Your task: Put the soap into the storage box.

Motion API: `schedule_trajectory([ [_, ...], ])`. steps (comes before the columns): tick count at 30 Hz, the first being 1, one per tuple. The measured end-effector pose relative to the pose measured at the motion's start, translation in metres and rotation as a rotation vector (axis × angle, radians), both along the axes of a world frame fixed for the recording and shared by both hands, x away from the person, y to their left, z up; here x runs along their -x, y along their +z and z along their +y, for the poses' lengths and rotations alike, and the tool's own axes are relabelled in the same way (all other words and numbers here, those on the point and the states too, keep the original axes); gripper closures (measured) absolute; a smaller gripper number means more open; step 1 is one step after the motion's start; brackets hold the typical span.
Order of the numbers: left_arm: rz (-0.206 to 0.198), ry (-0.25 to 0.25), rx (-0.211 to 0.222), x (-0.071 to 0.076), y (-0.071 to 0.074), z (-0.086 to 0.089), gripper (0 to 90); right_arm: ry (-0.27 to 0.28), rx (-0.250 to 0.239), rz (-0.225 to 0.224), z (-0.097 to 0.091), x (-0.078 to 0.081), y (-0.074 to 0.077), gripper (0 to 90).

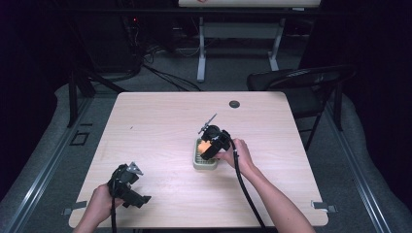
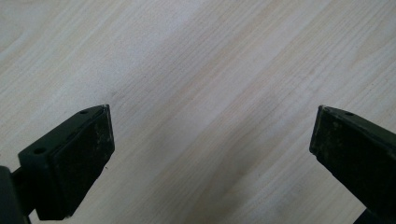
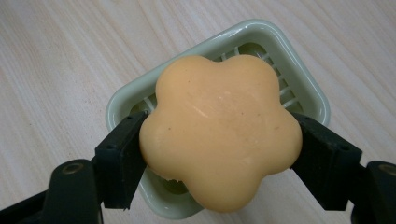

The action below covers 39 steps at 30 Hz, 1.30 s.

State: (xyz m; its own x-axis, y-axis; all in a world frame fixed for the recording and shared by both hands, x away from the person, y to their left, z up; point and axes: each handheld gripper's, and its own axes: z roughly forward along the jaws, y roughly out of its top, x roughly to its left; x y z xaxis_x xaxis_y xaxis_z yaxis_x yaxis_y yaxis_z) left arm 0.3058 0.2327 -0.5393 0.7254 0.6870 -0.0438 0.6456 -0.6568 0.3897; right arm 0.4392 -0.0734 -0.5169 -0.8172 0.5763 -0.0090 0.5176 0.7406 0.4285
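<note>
An orange flower-shaped soap (image 3: 219, 130) is clamped between the two black jaws of my right gripper (image 3: 219, 156). It hangs just over a pale green slotted soap dish (image 3: 299, 79). In the high view the right gripper (image 1: 212, 141) sits above that dish (image 1: 204, 164) near the table's middle, with the soap (image 1: 203, 146) glowing orange under it. My left gripper (image 1: 127, 183) rests low at the front left of the table. Its jaws stand wide apart over bare wood in the left gripper view (image 2: 210, 140), holding nothing.
The light wooden table (image 1: 160, 121) has a round dark cable hole (image 1: 234, 104) near its far edge. A black folding chair (image 1: 301, 80) stands past the far right corner. A white-legged table (image 1: 238, 43) stands farther back.
</note>
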Motion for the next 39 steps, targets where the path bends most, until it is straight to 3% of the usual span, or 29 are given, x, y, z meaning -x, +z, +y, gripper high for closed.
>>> schedule_trajectory([
  [8,0.006,-0.001,0.0,-0.001,-0.001,0.0,0.1,0.01,0.028,0.0,0.006,-0.006,-0.011,24.6],
  [15,0.006,-0.002,0.0,-0.001,-0.001,0.0,0.1,0.019,0.02,0.003,0.009,-0.008,-0.016,24.5],
  [30,0.007,-0.002,0.0,-0.001,-0.001,0.0,0.1,0.055,0.064,0.003,0.01,-0.009,-0.02,22.0],
  [39,0.005,-0.003,0.001,-0.001,-0.001,-0.001,0.1,0.069,0.022,0.008,0.007,-0.009,-0.008,14.3],
])
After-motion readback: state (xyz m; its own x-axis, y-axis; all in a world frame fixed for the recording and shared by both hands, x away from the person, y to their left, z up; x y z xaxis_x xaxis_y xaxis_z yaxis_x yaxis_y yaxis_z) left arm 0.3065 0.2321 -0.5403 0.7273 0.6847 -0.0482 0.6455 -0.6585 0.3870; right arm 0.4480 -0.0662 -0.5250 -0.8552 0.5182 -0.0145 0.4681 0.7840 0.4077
